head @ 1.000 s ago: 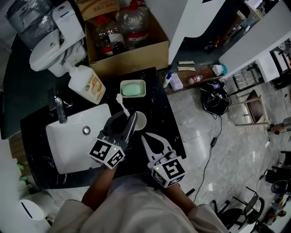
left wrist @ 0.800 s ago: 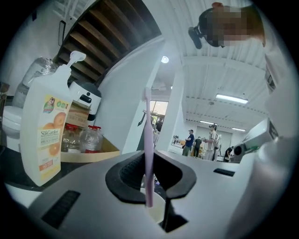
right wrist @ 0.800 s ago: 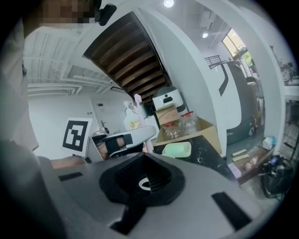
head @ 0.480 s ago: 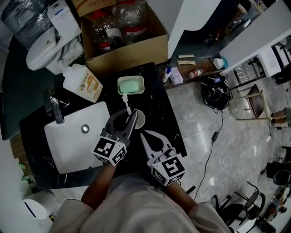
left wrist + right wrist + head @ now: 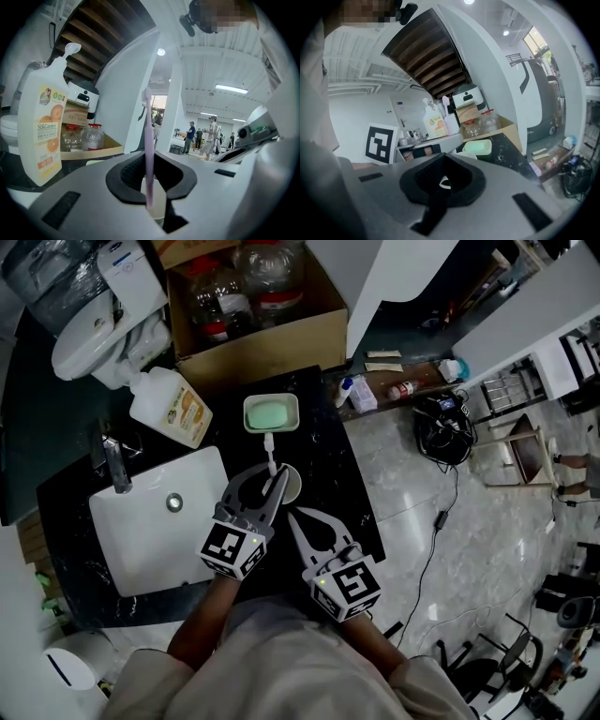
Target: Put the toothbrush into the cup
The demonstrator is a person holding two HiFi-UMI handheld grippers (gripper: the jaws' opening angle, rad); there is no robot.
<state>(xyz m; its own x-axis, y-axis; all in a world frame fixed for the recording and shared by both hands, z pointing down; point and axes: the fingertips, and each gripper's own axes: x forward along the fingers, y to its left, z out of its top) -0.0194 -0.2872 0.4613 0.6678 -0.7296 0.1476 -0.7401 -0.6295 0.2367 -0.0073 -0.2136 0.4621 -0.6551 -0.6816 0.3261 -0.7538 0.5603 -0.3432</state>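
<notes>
Jaws of the left gripper (image 5: 149, 199) pinch the toothbrush (image 5: 148, 140), likely light, stiff and slippery, low on its handle by the cup (image 5: 292, 489), while the right gripper (image 5: 440, 183) is closed and empty

The pump bottle (image 5: 41, 133) carries an orange-printed label that reads, as far as legible, "StikGarden".

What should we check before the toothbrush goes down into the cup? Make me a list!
1. Left tool gripping the toothbrush: ok, shut on the handle, brush upright.
2. Cup under the handle's end: ok, it shows just below it in the left gripper view.
3. Cup upright on the counter: ok.
4. Right tool out of the way: ok, shut, empty, short of the cup.
5. Inside of the cup free: cannot tell.
</notes>
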